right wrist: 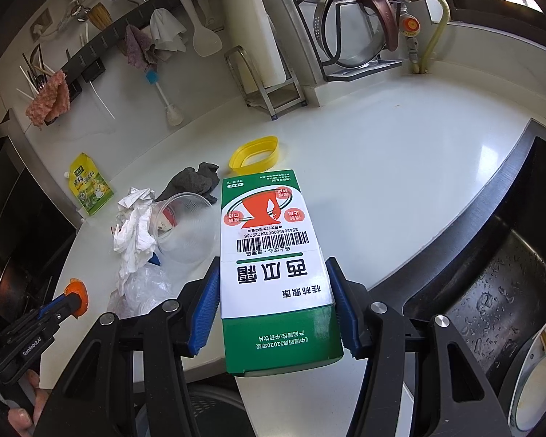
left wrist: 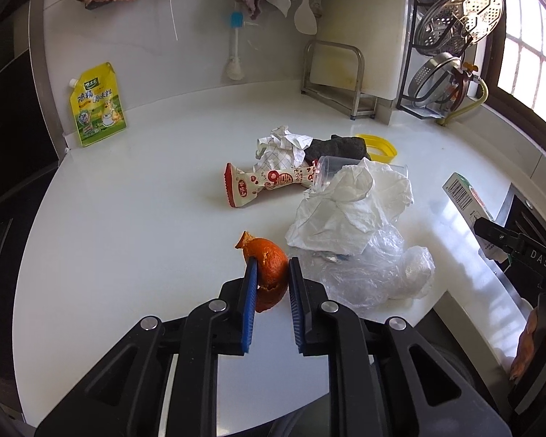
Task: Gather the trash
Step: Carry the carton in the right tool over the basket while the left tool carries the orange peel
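Left claw [left wrist: 271, 273] pinches light, brittle orange peel [left wrist: 267, 267] by its curled edge; right claw [right wrist: 273, 291] clamps a stiff, light medicine box [right wrist: 273, 255] across its sides.

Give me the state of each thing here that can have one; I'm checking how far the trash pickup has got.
Left gripper: shut on the orange peel.
Right gripper: shut on the green and white box.
Clear cup: lying on its side on the counter.
Snack wrapper: lying flat, twisted.
Tissue: crumpled, lying on the plastic bag.
Checked paper: crumpled.
Yellow ring: lying on the counter, untouched.
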### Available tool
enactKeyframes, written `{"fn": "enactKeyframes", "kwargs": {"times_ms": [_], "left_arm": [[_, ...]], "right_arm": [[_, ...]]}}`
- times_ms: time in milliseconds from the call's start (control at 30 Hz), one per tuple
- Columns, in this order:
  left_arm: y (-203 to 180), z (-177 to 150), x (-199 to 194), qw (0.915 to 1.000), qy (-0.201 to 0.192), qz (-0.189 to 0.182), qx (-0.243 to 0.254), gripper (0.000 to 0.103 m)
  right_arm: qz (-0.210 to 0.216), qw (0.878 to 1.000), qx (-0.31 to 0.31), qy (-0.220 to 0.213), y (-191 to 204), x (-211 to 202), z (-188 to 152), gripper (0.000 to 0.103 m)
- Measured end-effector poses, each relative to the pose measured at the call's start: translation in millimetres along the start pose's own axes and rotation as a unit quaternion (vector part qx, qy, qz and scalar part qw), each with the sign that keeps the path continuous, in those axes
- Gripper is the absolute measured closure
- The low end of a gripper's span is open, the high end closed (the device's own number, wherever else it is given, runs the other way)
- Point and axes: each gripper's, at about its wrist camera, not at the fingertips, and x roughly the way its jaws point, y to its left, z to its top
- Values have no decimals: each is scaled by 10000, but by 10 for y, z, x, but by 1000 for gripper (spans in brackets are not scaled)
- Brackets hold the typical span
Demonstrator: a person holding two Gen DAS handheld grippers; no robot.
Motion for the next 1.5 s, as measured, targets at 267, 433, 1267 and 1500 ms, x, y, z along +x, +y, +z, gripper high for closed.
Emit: {"fn": "enactKeyframes", "kwargs": {"times_ms": [267, 433, 1267, 1500], "left_arm": [[-64, -247, -268, 9997, -8, -136, 185, 86], [-166, -449, -440, 9988, 12, -290, 391, 86], [-340, -1236, -694, 9917, 387, -718, 993, 86], [-330, -1387, -555, 9898, 624, -742, 1043, 86]], "right_arm": [[-269, 9994, 52, -216, 3, -531, -310, 49], [-168, 9993, 223, -240, 75, -857, -608, 49], [-153, 9994, 203, 245, 659, -1438, -1887, 49], [-163, 9982, 188, 550, 703, -1233, -2070, 49]]}}
